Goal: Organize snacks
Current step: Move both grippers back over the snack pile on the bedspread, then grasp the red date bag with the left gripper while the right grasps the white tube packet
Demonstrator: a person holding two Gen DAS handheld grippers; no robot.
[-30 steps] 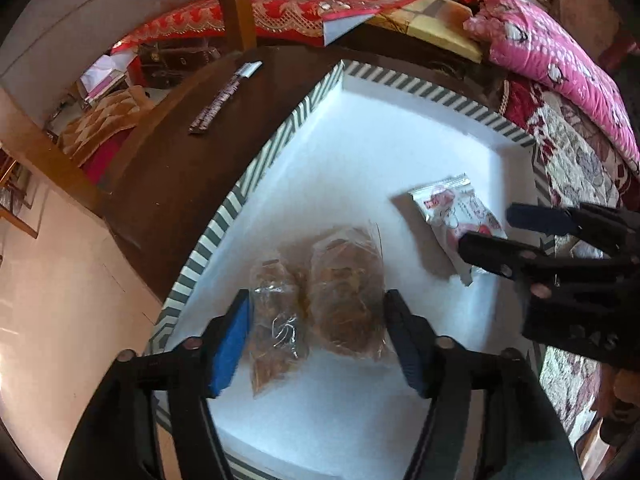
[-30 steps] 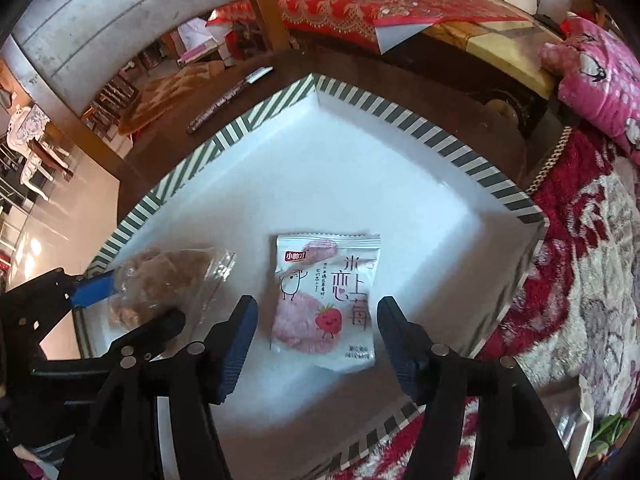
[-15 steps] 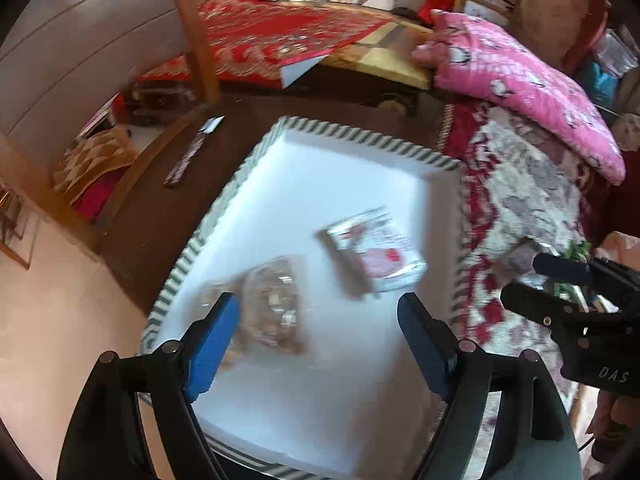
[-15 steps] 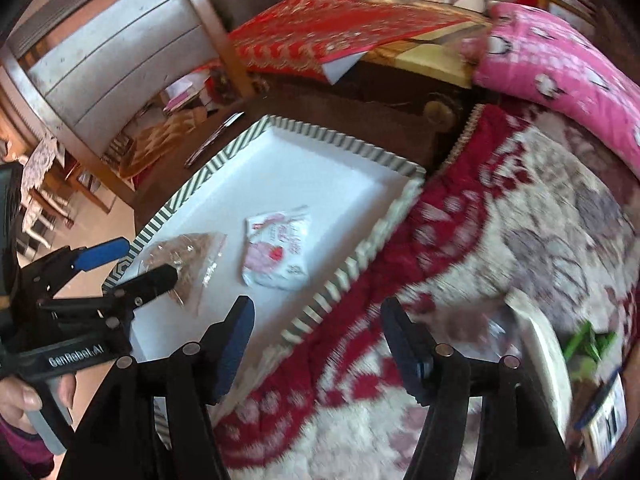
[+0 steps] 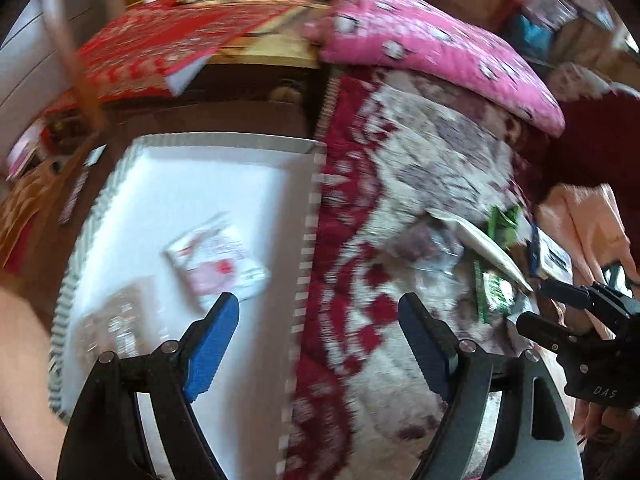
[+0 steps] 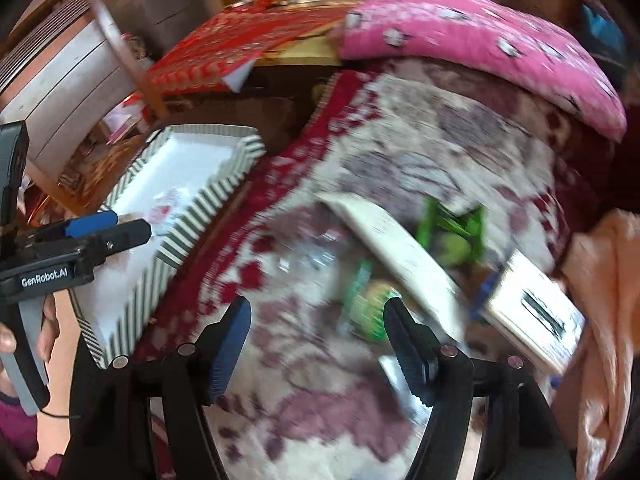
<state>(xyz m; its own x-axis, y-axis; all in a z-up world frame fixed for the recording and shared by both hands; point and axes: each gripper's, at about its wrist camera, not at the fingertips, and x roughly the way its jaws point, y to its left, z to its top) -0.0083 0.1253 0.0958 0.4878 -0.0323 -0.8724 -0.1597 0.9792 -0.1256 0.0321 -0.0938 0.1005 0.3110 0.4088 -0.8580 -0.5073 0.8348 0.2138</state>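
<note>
A white tray with a striped rim (image 5: 310,216) holds a pink-and-white snack packet (image 5: 218,260) and clear bags of brown snacks (image 5: 114,322). My left gripper (image 5: 318,320) hangs open and empty over the tray's right edge and the patterned blanket. My right gripper (image 6: 318,320) is over the blanket, its jaws opening with nothing between them. Blurred green snack packets (image 6: 366,306) lie just ahead of it, near its right finger. In the right wrist view, the left gripper (image 6: 132,224) shows at the left above the tray (image 6: 200,208). The right gripper (image 5: 534,304) shows at the far right of the left wrist view.
A red-and-white blanket (image 6: 420,152) covers the surface right of the tray, with a pink pillow (image 6: 480,40) behind. White flat boxes (image 6: 396,248) and more green packets (image 6: 452,228) lie on it. A peach cloth (image 6: 600,300) is at the right. A dark table (image 5: 224,116) lies beyond the tray.
Both grippers swung right, away from the tray's snacks and toward the blanket. The left jaws spread wider after leaving the brown snack bags. The right gripper left the pink packet in the tray.
</note>
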